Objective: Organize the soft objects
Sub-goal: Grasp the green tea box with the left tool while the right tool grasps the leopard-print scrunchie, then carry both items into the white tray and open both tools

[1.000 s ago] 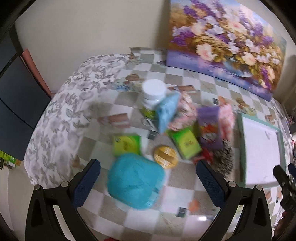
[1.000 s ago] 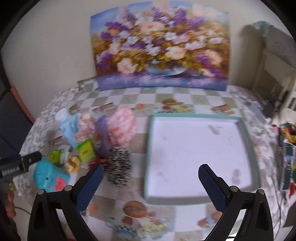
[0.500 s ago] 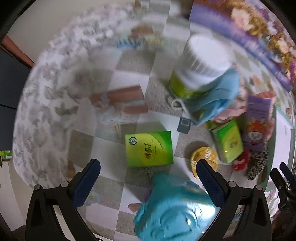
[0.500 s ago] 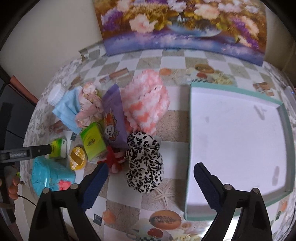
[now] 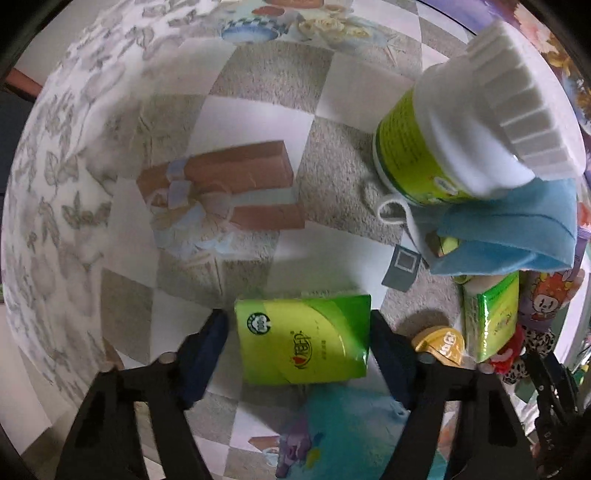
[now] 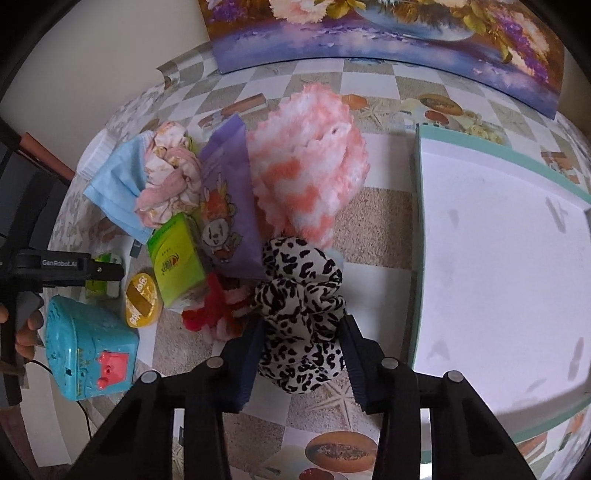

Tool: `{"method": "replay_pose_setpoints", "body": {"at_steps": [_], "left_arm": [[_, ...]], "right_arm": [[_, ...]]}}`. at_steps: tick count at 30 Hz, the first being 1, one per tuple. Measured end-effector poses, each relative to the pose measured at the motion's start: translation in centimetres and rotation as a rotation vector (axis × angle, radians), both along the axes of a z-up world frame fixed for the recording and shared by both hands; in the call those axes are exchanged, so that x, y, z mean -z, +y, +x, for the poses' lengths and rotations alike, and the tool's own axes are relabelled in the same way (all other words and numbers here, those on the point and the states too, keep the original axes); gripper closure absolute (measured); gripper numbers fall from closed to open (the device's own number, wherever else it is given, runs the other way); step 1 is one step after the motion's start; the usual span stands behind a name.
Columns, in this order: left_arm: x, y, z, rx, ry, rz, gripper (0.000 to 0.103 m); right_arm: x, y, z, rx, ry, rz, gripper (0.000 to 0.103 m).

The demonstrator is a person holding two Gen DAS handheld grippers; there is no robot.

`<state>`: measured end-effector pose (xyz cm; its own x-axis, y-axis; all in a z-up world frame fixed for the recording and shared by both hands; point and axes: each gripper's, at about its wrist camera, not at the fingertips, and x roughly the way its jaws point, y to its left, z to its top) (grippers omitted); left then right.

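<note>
My left gripper (image 5: 299,328) is closed around a green tissue pack (image 5: 304,338) lying on the checked tablecloth, a finger on each side. My right gripper (image 6: 301,332) is closed around a leopard-print scrunchie (image 6: 301,314) beside the white tray with a teal rim (image 6: 419,258). A pink and white fluffy item (image 6: 310,166), a purple pouch (image 6: 227,206), a blue face mask (image 6: 118,192), pink fabric (image 6: 170,177), a second green tissue pack (image 6: 175,258) and a red scrunchie (image 6: 212,310) lie in a pile left of the tray.
A white-lidded jar (image 5: 461,129) stands behind the mask (image 5: 509,229). A gold round tin (image 6: 142,299) and a turquoise toy box (image 6: 88,354) sit at the pile's left. A flower painting (image 6: 388,33) leans on the back wall. The table edge runs along the left.
Both grippers moved down and forward to the table. The left one closed around the green tissue pack. The right one closed around the leopard-print scrunchie.
</note>
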<state>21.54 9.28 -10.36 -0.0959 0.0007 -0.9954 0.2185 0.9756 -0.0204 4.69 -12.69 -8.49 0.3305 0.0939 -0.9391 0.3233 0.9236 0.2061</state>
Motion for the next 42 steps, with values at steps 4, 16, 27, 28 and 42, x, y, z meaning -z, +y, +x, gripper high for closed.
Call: {"method": "replay_pose_setpoints", "body": {"at_steps": [4, 16, 27, 28, 42], "left_arm": [[-0.5, -0.3, 0.0, -0.008, -0.009, -0.003, 0.038], [-5.6, 1.7, -2.3, -0.066, -0.138, -0.045, 0.038], [-15.9, -7.9, -8.3, 0.087, -0.356, -0.203, 0.038], [-15.7, -9.4, -8.8, 0.097, -0.348, -0.219, 0.038], [-8.3, -28.1, -14.5, 0.234, -0.202, -0.314, 0.038]], "right_arm": [[-0.5, 0.1, -0.1, -0.013, -0.022, 0.007, 0.074], [-5.0, -0.6, -2.0, -0.019, -0.139, 0.034, 0.078], [-8.9, -5.2, -3.5, 0.119, -0.184, -0.032, 0.078], [-9.1, -6.3, -3.7, 0.151, -0.176, -0.042, 0.078], [-6.0, -21.1, -9.4, 0.535, -0.05, -0.129, 0.077]]}}
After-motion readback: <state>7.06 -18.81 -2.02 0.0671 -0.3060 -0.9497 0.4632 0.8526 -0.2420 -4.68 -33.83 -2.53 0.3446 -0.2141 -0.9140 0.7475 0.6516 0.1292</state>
